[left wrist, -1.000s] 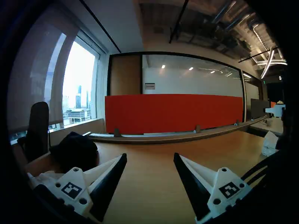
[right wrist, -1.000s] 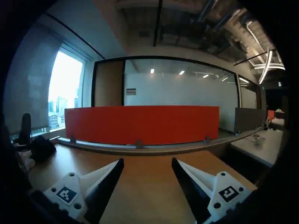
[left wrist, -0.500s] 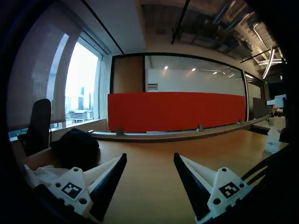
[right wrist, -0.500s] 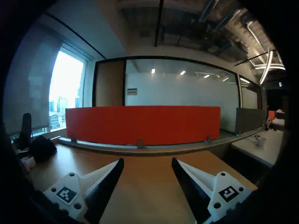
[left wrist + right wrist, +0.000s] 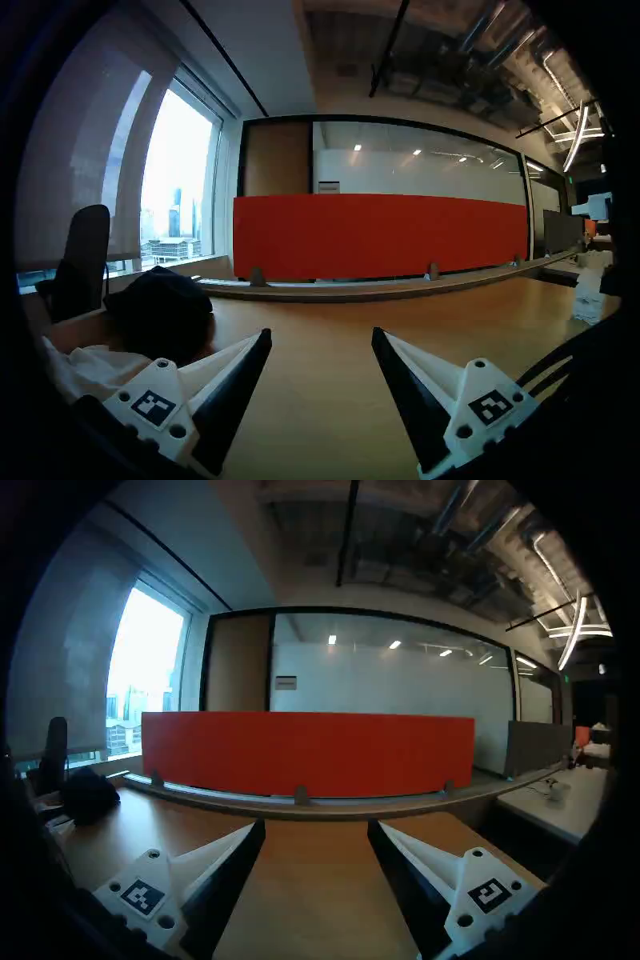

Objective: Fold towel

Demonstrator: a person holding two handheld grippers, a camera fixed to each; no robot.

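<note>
A white cloth, which may be the towel, lies crumpled on the wooden desk at the lower left of the left gripper view, partly hidden behind my left finger. My left gripper is open over bare desk, to the right of the cloth, with nothing between its fingers. My right gripper is also open, held over the wooden desk and holding nothing. A small white patch shows far left in the right gripper view.
A black bag sits on the desk beside the cloth, seen also as a black bag at far left. A dark chair stands by the window. A red divider closes the desk's far edge. A white object sits at right.
Both views have shifted slightly, and the red divider sits a little differently in each. More of the white cloth shows at the lower left of the left gripper view. Both grippers stay open.
</note>
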